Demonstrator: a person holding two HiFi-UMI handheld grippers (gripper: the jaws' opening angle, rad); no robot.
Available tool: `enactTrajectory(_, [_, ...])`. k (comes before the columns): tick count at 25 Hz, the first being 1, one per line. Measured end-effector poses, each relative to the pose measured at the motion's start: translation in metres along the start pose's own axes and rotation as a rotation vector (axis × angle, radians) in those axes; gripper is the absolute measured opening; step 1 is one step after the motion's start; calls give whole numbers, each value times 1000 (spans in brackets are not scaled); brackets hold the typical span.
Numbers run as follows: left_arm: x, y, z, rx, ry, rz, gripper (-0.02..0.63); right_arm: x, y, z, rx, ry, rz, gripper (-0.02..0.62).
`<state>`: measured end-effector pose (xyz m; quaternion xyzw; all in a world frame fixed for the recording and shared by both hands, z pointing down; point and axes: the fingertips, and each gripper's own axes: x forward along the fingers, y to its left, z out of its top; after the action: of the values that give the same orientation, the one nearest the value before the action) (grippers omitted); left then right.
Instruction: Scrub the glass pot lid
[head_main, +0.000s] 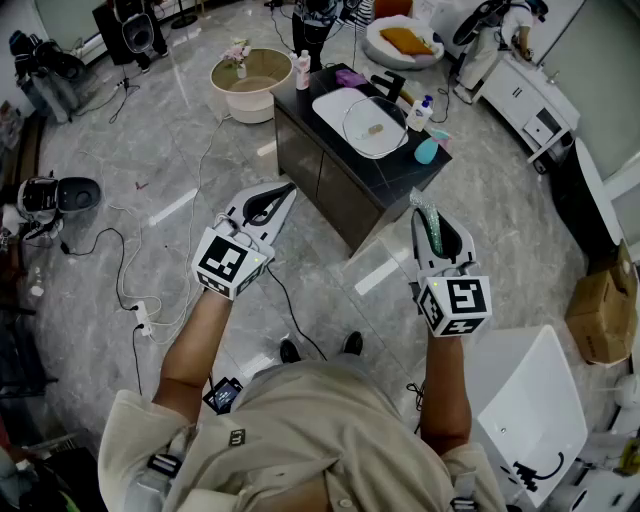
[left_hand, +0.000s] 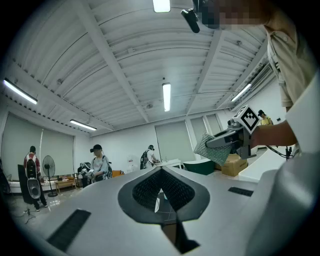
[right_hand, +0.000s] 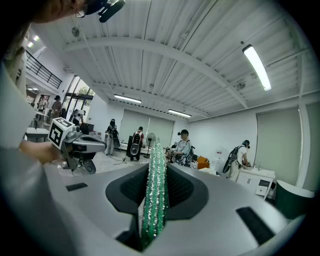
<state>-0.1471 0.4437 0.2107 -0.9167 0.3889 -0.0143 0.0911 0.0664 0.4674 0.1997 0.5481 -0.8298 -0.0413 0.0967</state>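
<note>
The glass pot lid lies in the white sink of a dark cabinet, well ahead of both grippers. My right gripper is held up over the floor, shut on a green sparkly scrub cloth that stands on edge between its jaws. My left gripper is held at the same height to the left, its jaws shut with nothing in them. Each gripper shows in the other's view: the right gripper and the left gripper.
A black tap, bottles and a teal item stand on the cabinet top. A beige basin sits on the floor behind it. Cables and a power strip lie at left; a cardboard box and white table at right.
</note>
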Motion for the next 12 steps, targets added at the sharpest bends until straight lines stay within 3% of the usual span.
enactTrajectory(12, [-1,13,-9,-11,1,-7,12,14,5,-2,-1,10,-9,86])
